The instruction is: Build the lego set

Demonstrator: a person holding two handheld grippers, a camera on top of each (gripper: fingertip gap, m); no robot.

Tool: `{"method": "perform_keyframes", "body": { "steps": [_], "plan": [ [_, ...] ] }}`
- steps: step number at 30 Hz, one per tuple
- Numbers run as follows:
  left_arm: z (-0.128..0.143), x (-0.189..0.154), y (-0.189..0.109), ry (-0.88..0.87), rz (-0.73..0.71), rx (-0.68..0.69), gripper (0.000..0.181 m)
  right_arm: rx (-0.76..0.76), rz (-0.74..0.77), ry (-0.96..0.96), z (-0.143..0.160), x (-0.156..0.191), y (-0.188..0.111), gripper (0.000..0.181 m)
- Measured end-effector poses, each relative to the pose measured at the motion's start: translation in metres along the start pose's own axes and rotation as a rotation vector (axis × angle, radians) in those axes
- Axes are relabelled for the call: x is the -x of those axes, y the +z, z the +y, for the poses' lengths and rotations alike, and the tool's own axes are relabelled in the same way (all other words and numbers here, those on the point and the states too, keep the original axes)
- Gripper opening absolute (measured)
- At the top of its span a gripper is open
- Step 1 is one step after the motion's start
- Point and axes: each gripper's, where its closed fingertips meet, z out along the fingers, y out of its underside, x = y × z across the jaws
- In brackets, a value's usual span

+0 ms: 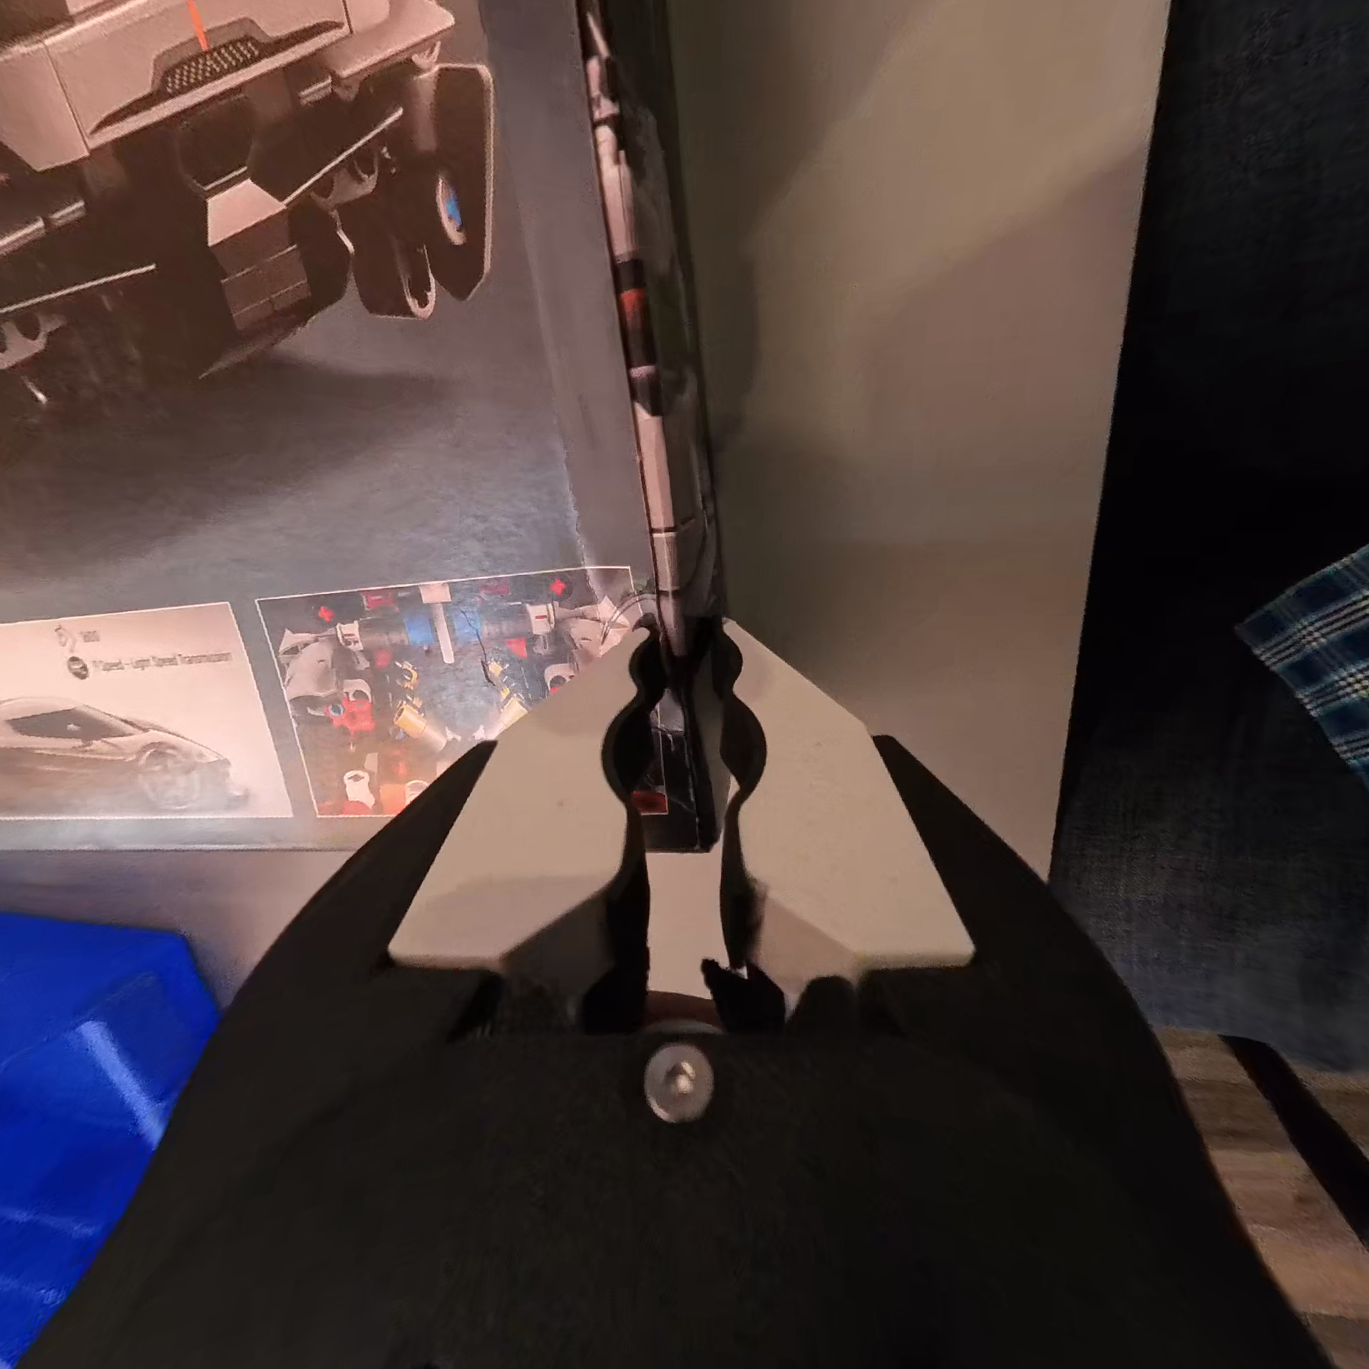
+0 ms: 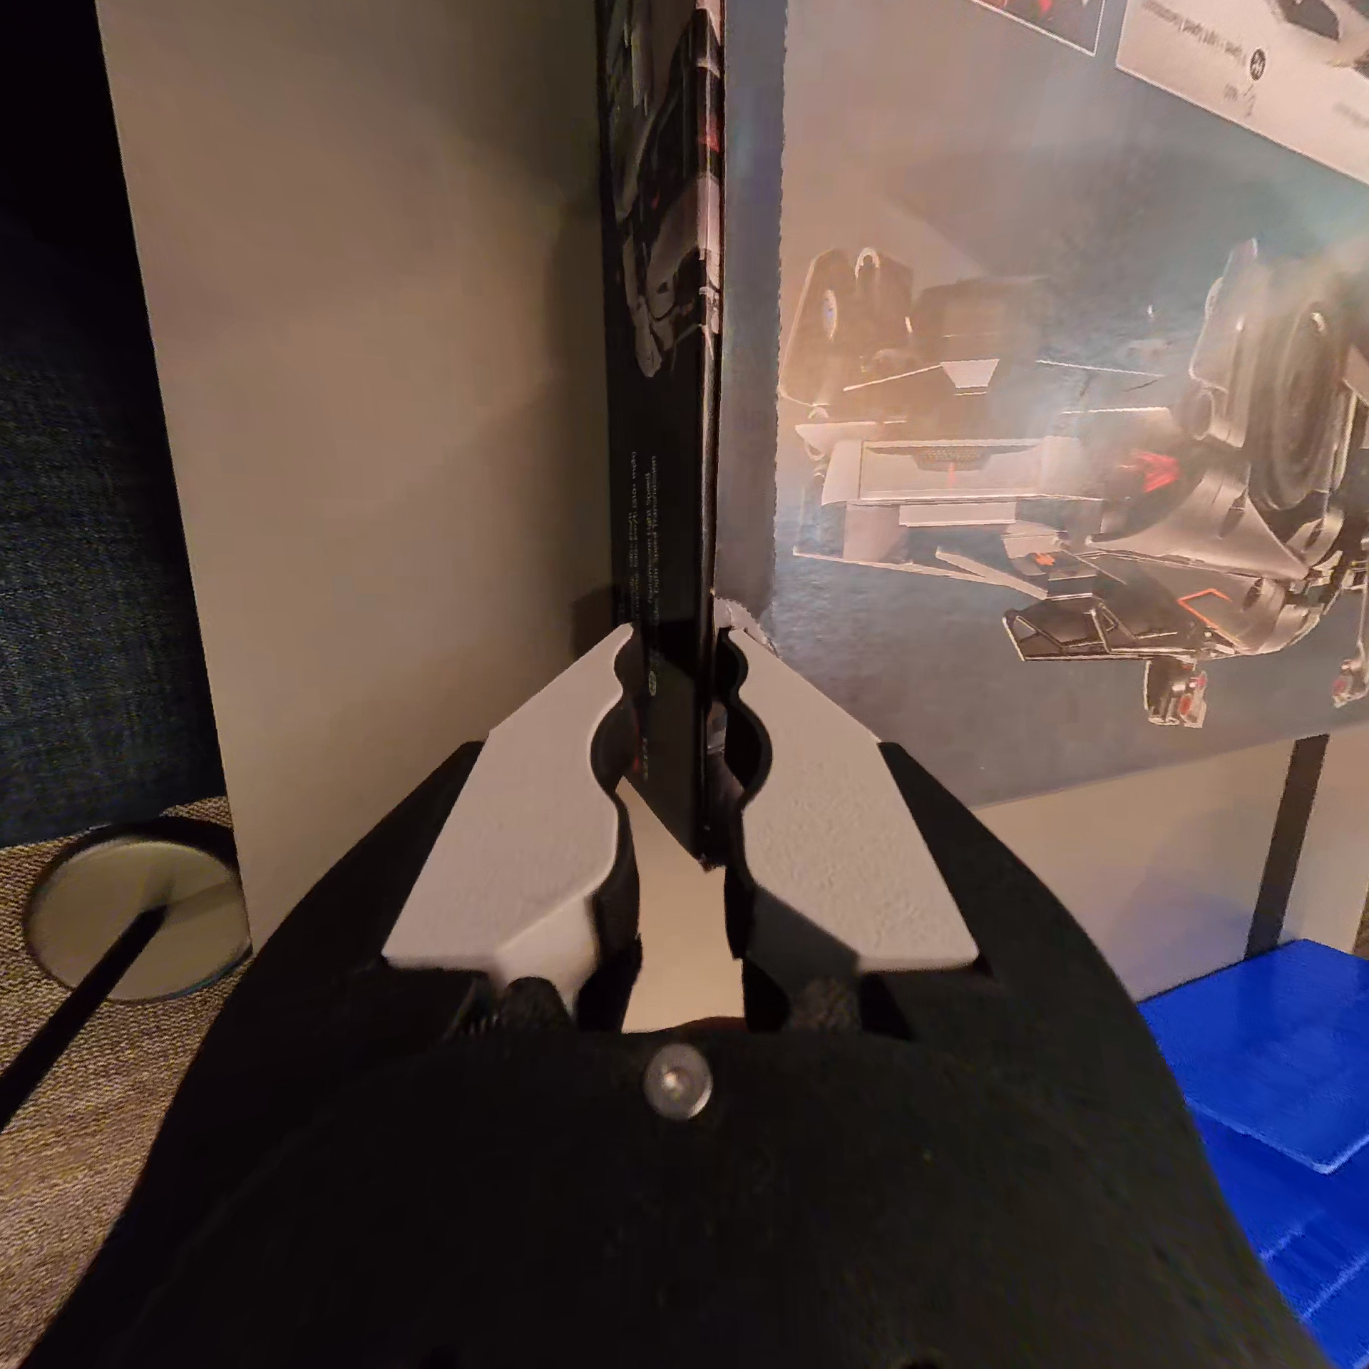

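Note:
The lego box (image 1: 333, 459) is a large flat carton with printed pictures of a grey car on its face. Its narrow dark side edge (image 1: 670, 518) runs up the middle of the left wrist view. My left gripper (image 1: 685, 637) is shut on the lower end of that edge, at a corner. In the right wrist view the box (image 2: 1037, 370) fills the right side, its pictures upside down, and its dark side edge (image 2: 667, 370) runs up the centre. My right gripper (image 2: 674, 637) is shut on a corner of that edge. The cardboard beside it is slightly torn.
A blue plastic bin (image 1: 81, 1111) lies low at the left, and shows low at the right in the right wrist view (image 2: 1259, 1074). A white flat surface (image 1: 889, 370) borders the box edge. Dark blue fabric (image 1: 1244, 444), plaid cloth (image 1: 1326, 652), and grey fabric with a round white disc (image 2: 133, 918) are around. Left tips to right tips: about 15 cm.

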Motion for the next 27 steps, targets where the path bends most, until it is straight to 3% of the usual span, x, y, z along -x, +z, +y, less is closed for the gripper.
{"method": "perform_keyframes", "body": {
  "steps": [8, 10, 14, 18, 22, 24, 27],
  "plan": [
    [-0.005, -0.008, -0.001, -0.11, 0.223, -0.119, 0.004, 0.009, -0.007, -0.005, 0.001, -0.002, 0.001, 0.015],
    [-0.005, -0.008, -0.002, -0.092, 0.187, -0.109, 0.006, 0.007, -0.002, -0.011, 0.002, -0.002, 0.001, 0.015],
    [-0.006, -0.019, -0.005, -0.085, 0.158, -0.121, 0.036, 0.002, -0.003, -0.013, 0.002, -0.002, 0.001, 0.016],
    [0.002, -0.017, -0.007, -0.044, 0.052, -0.065, 0.051, -0.006, -0.005, -0.018, -0.002, -0.001, 0.002, 0.021],
    [0.001, -0.003, -0.02, -0.013, -0.071, -0.041, 0.035, 0.01, 0.015, -0.01, -0.001, -0.004, 0.003, 0.017],
    [0.005, 0.013, -0.035, -0.025, -0.163, -0.061, 0.045, 0.004, 0.02, -0.004, 0.0, -0.005, 0.003, 0.017],
    [0.01, 0.005, -0.042, -0.109, -0.114, -0.125, 0.044, -0.002, 0.028, 0.0, -0.001, -0.004, 0.003, 0.019]
  ]
}}
